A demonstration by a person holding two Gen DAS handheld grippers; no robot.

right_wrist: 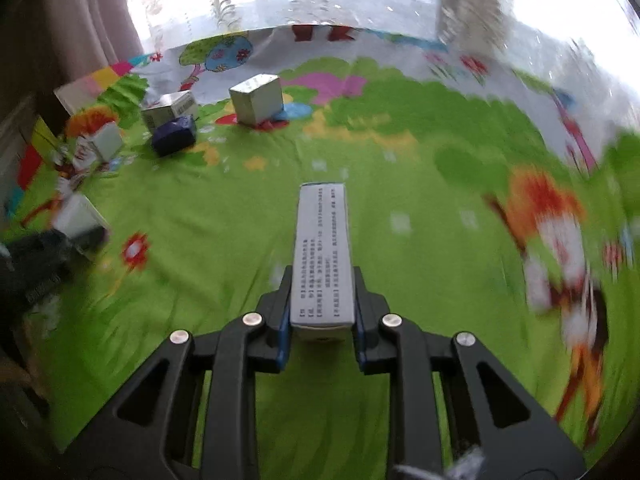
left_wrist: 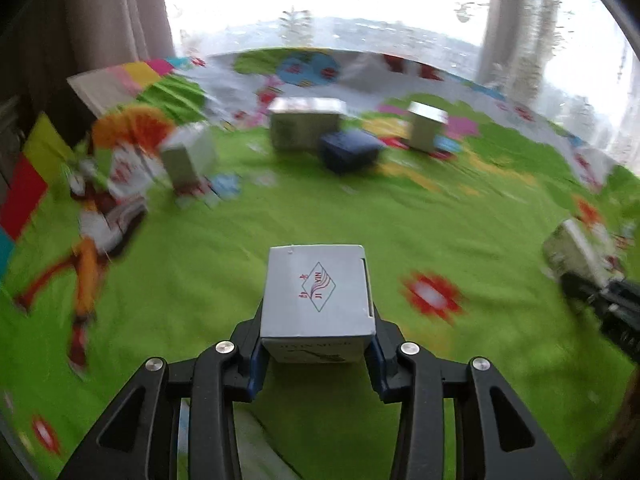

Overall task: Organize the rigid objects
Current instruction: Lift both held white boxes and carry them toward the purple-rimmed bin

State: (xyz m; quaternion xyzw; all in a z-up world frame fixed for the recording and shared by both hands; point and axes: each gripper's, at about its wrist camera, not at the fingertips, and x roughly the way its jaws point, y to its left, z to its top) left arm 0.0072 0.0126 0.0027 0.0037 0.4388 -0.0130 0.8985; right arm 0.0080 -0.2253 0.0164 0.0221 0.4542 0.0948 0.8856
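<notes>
Already your left gripper (left_wrist: 318, 354) clamps the squat carton (left_wrist: 318, 292) and your right gripper (right_wrist: 322, 330) the slim carton (right_wrist: 323, 252); both look light, stiff, crushable, so keep squeezing the flat sides gently.

The left gripper (left_wrist: 318, 344) points steeply downward, its two black fingers clamped on the sides of a white box (left_wrist: 318, 292). The right gripper (right_wrist: 322, 320), angled down likewise, is clamped on a narrow white carton (right_wrist: 322, 252).

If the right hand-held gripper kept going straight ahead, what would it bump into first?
Probably just the green mat. The right hand-held gripper, clamped on a long grey box, points down at bare mat; the other boxes sit far off left.
</notes>
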